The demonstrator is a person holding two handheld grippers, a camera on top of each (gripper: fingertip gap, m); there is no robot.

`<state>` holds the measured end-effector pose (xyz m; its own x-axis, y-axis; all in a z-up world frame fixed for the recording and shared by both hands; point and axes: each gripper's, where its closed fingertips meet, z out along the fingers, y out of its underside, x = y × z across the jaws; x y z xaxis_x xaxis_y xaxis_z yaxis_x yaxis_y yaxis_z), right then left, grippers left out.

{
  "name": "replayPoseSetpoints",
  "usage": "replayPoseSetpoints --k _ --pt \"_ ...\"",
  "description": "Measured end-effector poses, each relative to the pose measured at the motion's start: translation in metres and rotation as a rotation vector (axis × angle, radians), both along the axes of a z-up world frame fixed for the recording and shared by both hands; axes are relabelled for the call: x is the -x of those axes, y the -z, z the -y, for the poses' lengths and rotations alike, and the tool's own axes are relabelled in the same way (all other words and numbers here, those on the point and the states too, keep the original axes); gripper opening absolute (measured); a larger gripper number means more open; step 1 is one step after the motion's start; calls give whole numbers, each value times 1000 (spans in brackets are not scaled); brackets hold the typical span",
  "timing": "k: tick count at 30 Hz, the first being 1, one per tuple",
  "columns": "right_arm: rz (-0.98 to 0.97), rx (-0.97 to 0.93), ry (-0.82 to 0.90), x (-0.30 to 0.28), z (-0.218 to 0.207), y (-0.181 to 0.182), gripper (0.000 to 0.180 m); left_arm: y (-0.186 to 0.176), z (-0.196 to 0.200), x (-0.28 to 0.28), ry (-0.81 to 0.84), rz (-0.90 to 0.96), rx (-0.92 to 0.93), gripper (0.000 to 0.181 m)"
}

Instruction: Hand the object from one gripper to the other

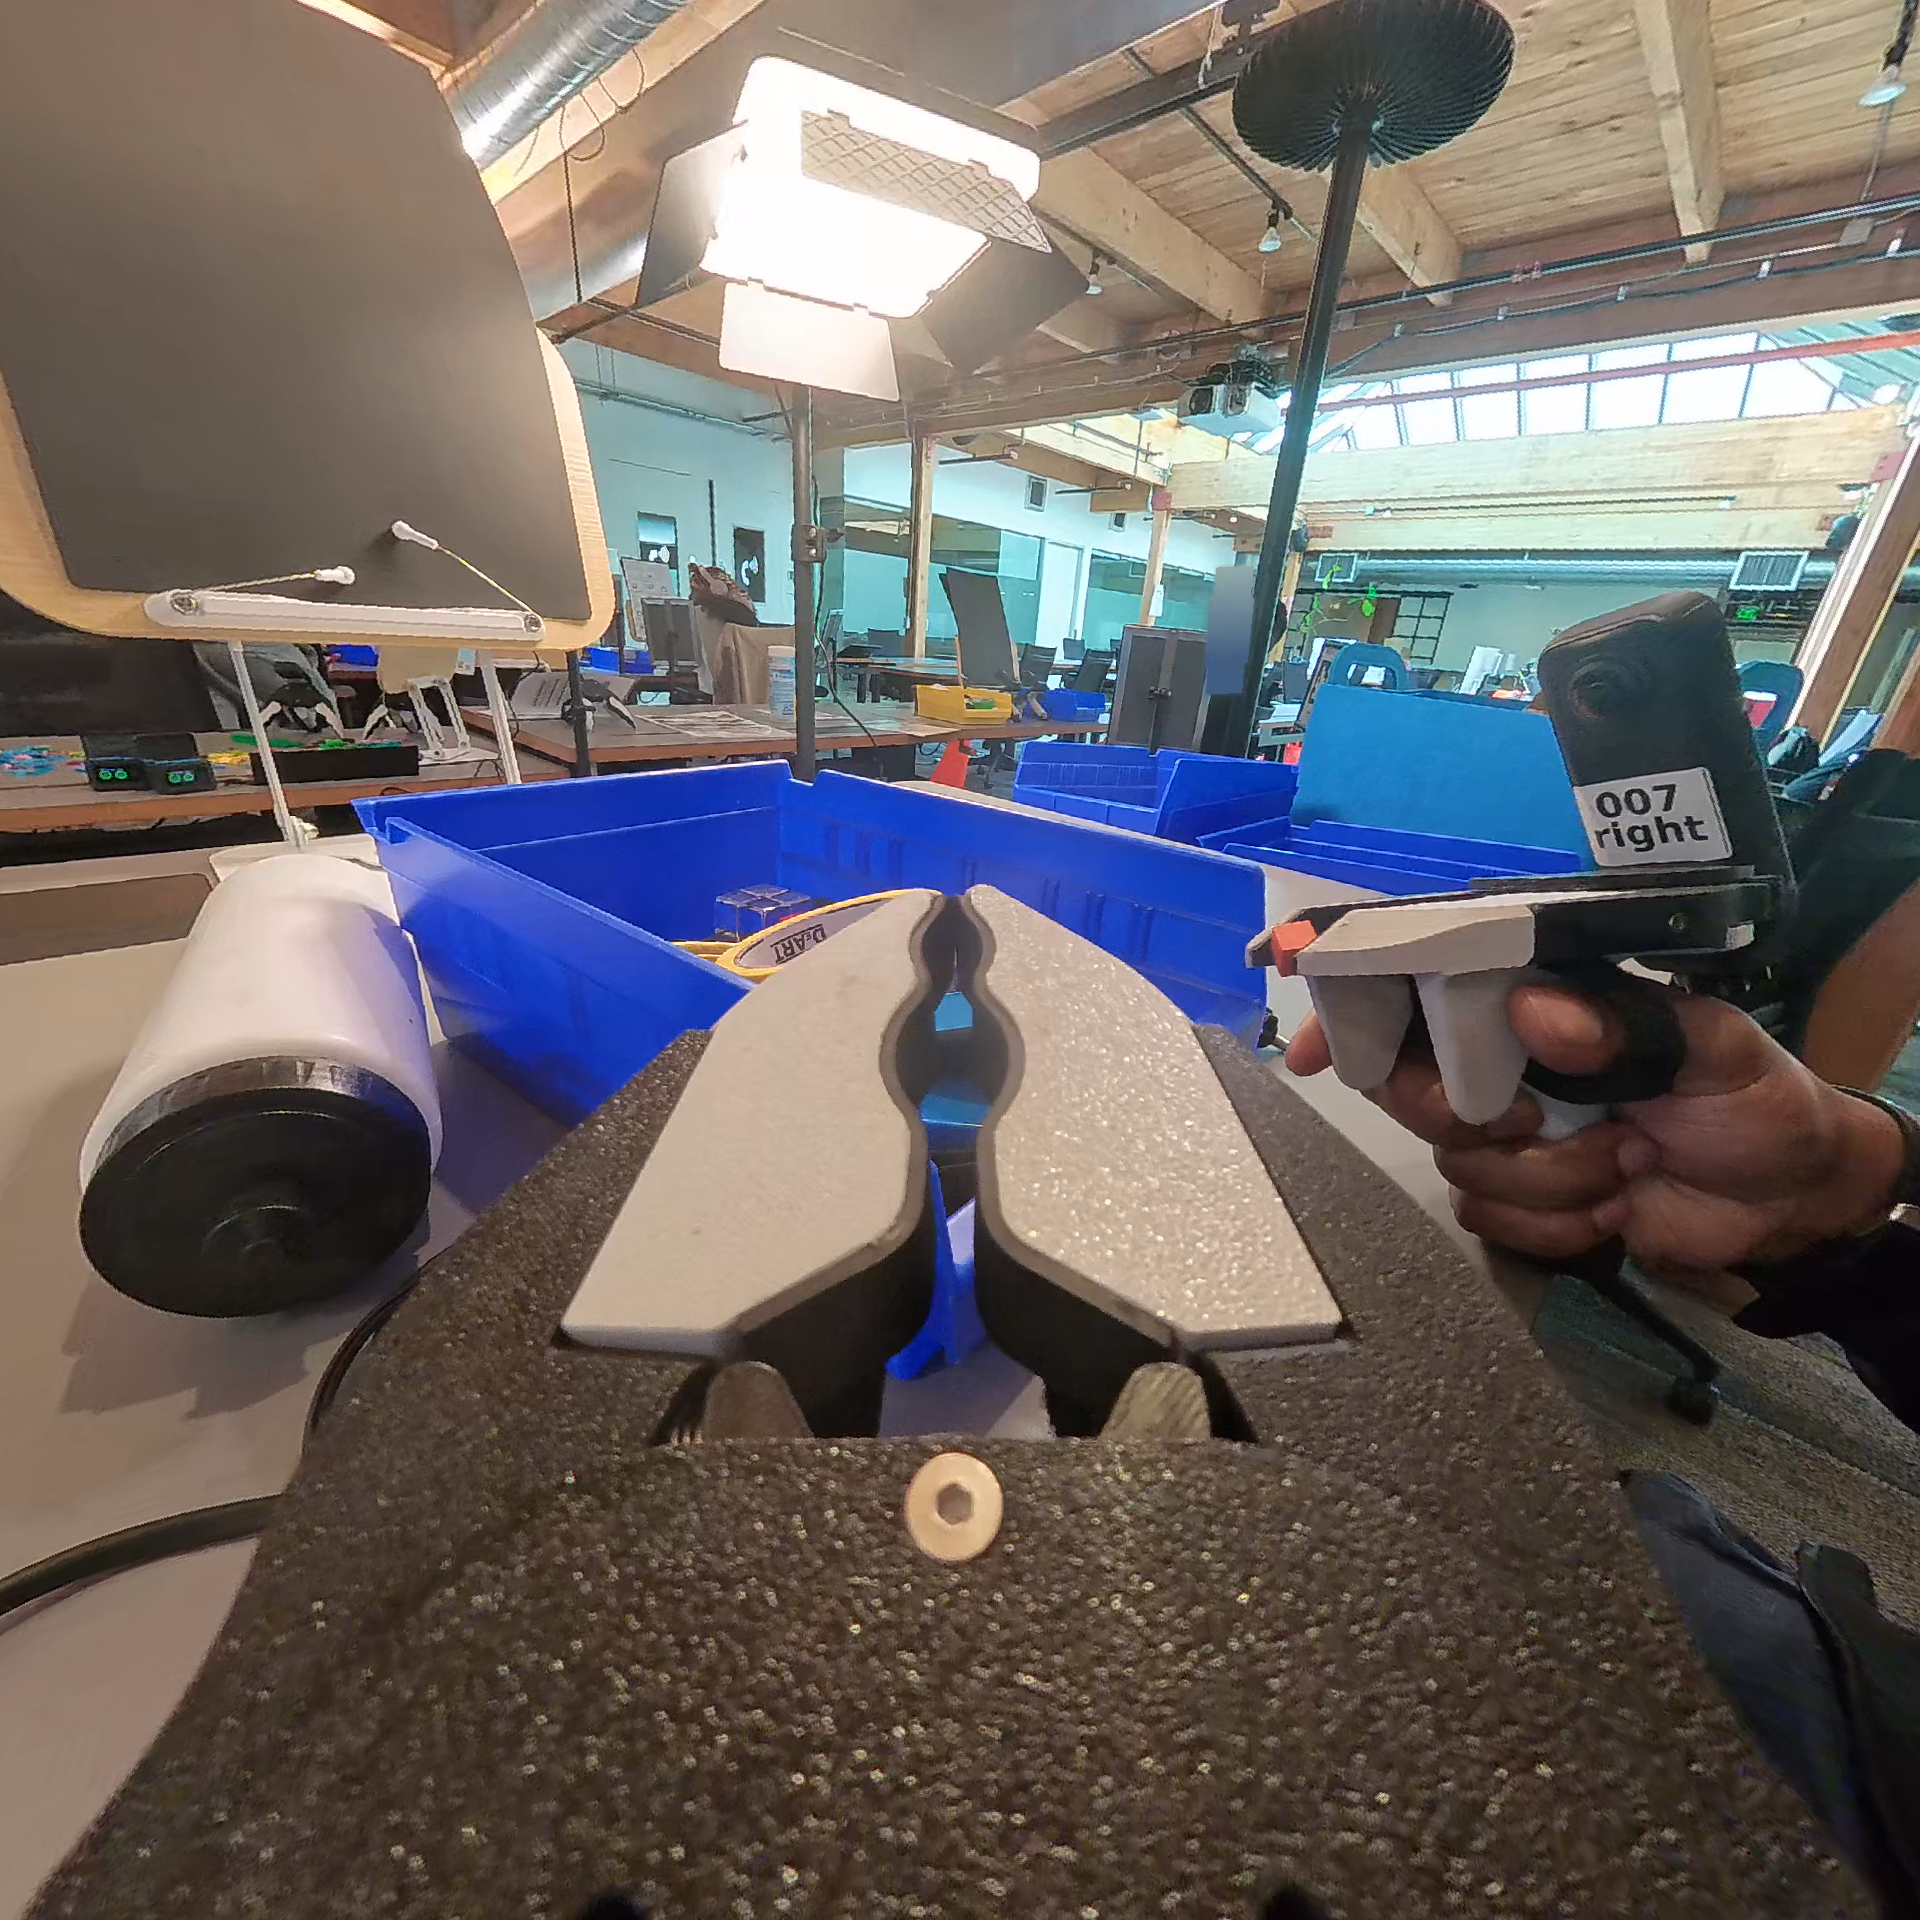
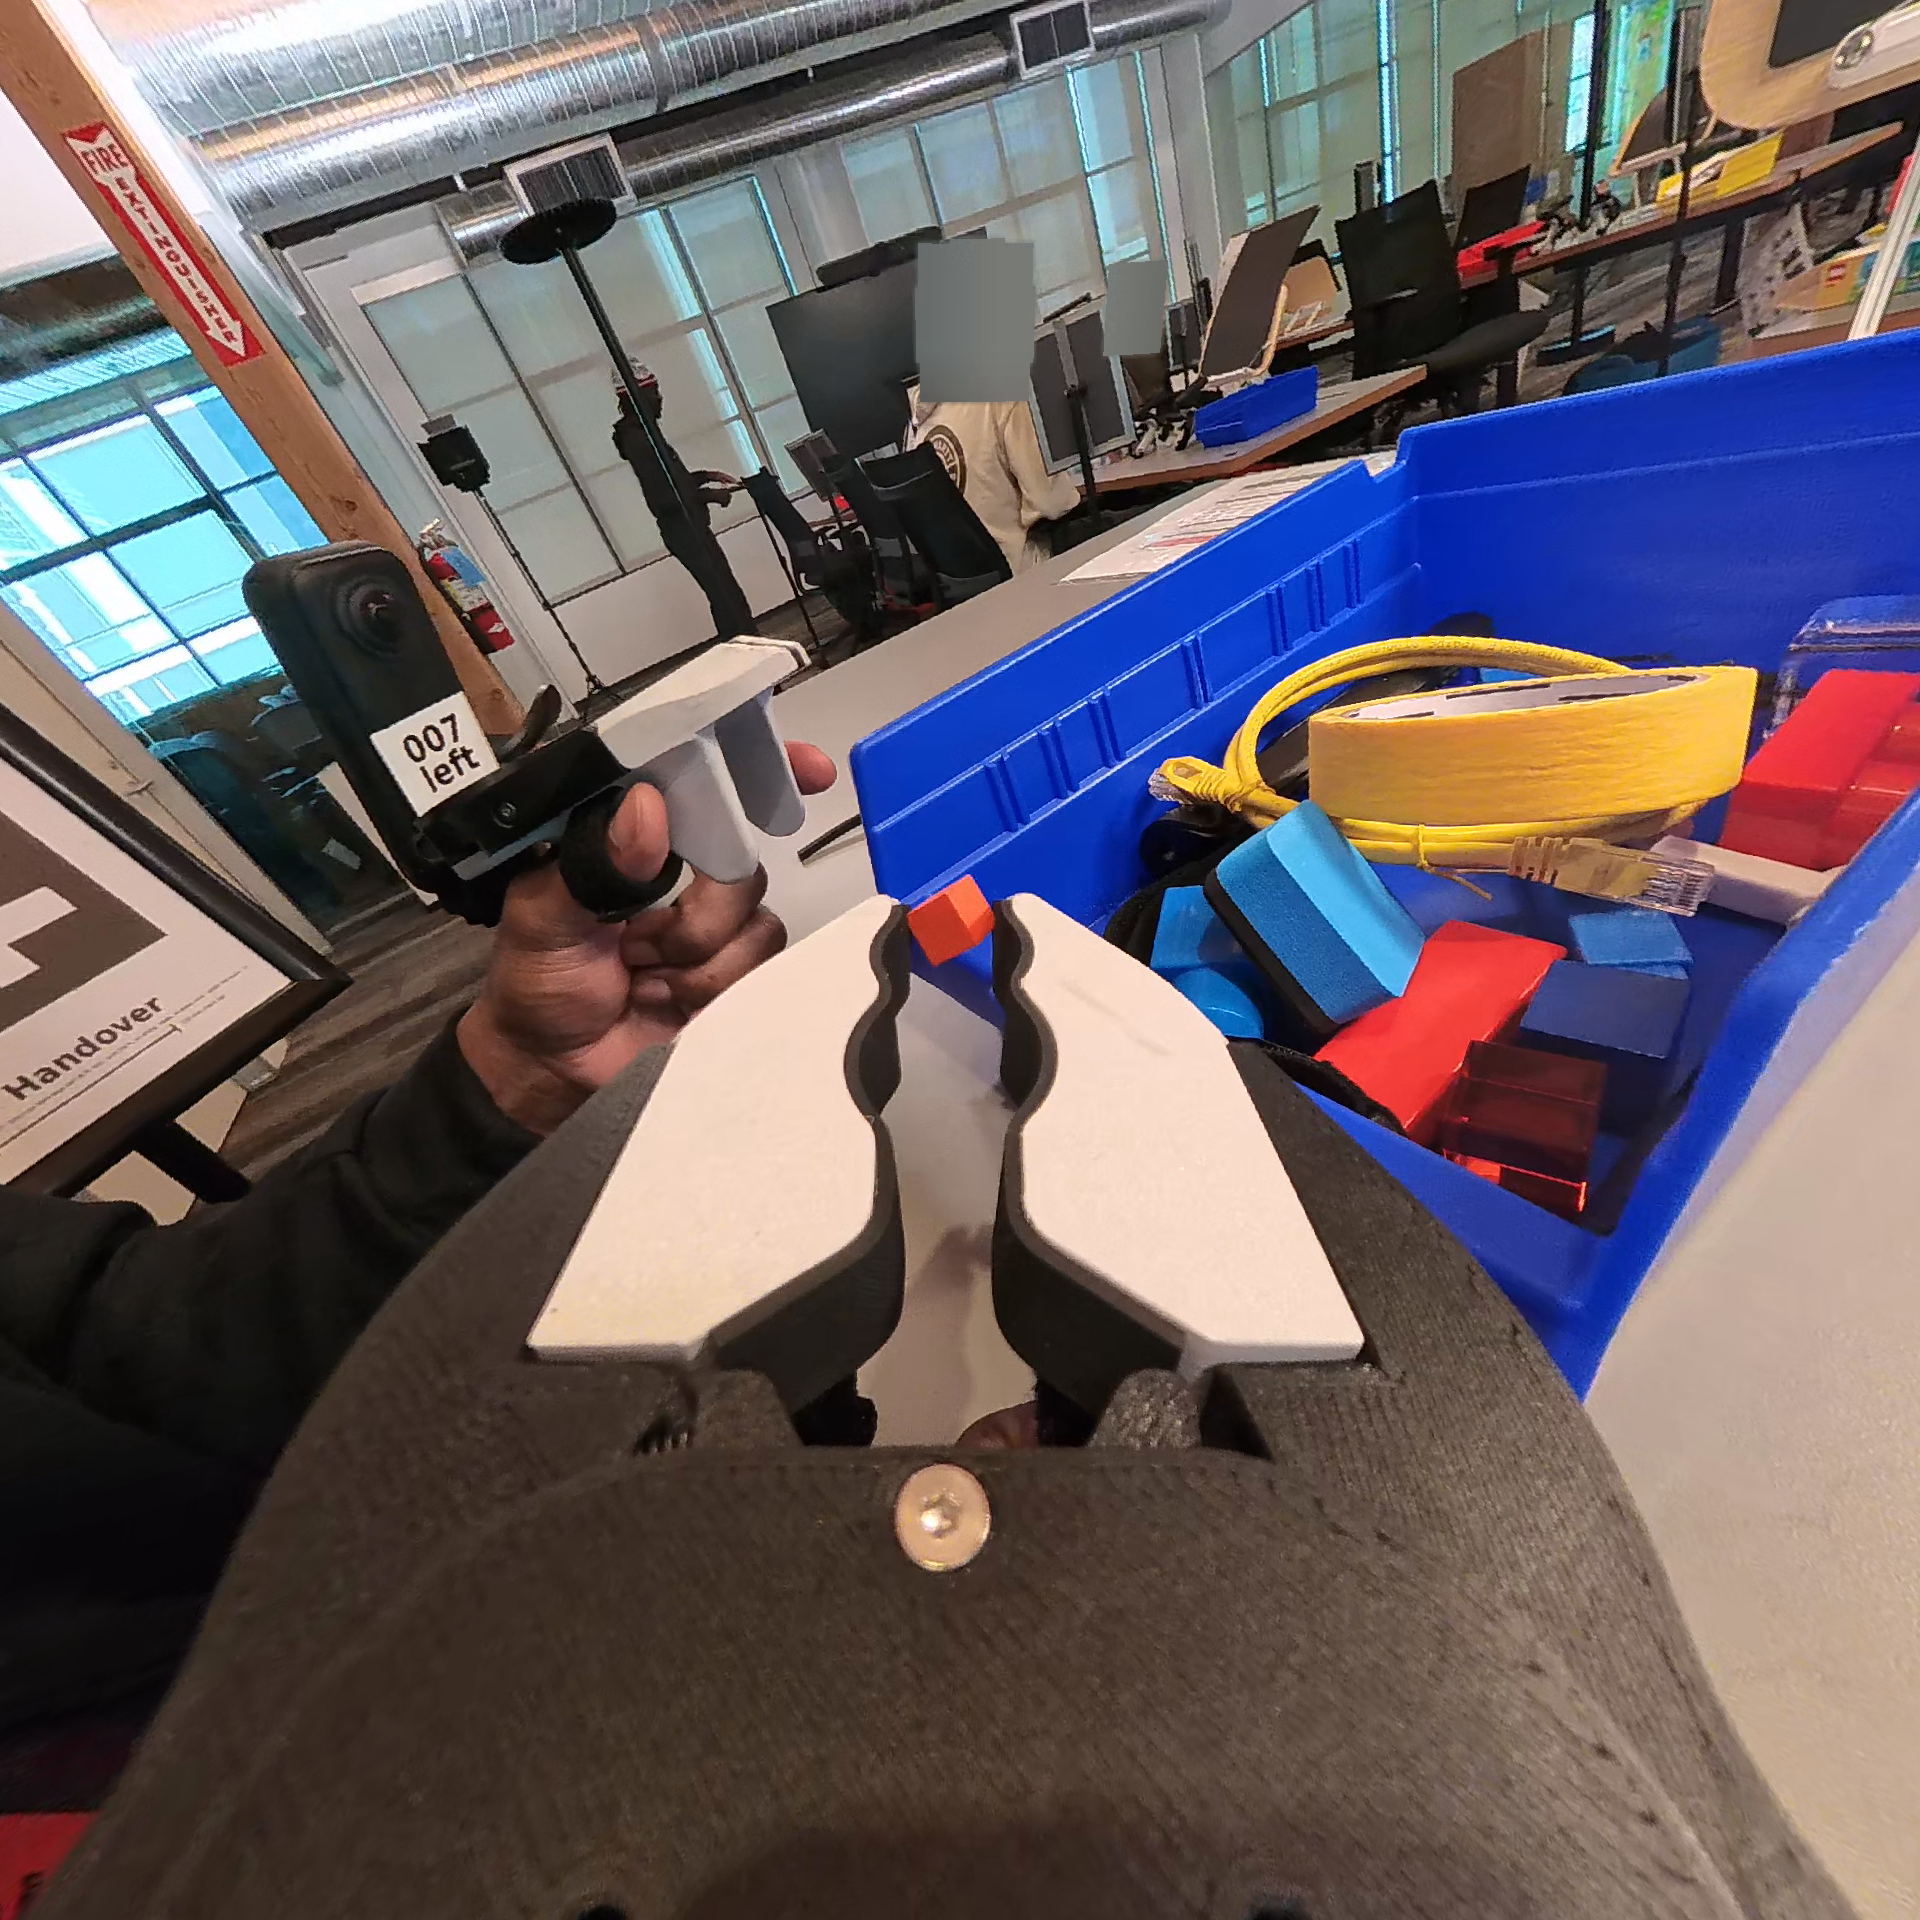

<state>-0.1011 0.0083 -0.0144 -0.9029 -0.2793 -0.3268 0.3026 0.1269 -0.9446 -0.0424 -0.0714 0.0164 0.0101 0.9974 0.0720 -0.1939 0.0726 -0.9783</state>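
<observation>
One small orange-red cube [image 2: 951, 918] sits pinched at the tips of the right gripper [image 2: 948, 925] — pickup done, transfer left. The left gripper [image 1: 954, 920], jaws clenched on nothing, waits beside the blue plastic bin [image 1: 623, 935] beyond.

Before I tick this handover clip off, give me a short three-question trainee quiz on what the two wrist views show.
1. True or false: the left gripper is shut with nothing between its fingertips.
2. Multiple choice: the right gripper pinches which thing at its fingertips? A) the roll of yellow tape B) a small orange-red cube C) the yellow network cable
3. Fill in: the blue-topped foam eraser lies inside the blue ______.

Key: 1 true; 2 B; 3 bin.
</observation>
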Motion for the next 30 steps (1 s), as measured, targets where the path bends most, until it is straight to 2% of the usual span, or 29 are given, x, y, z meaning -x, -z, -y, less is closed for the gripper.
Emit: replayPoseSetpoints --k 30 --pt "-1 -5 -7 -1 0 1 14 2 -1 3 10 19 1 2"
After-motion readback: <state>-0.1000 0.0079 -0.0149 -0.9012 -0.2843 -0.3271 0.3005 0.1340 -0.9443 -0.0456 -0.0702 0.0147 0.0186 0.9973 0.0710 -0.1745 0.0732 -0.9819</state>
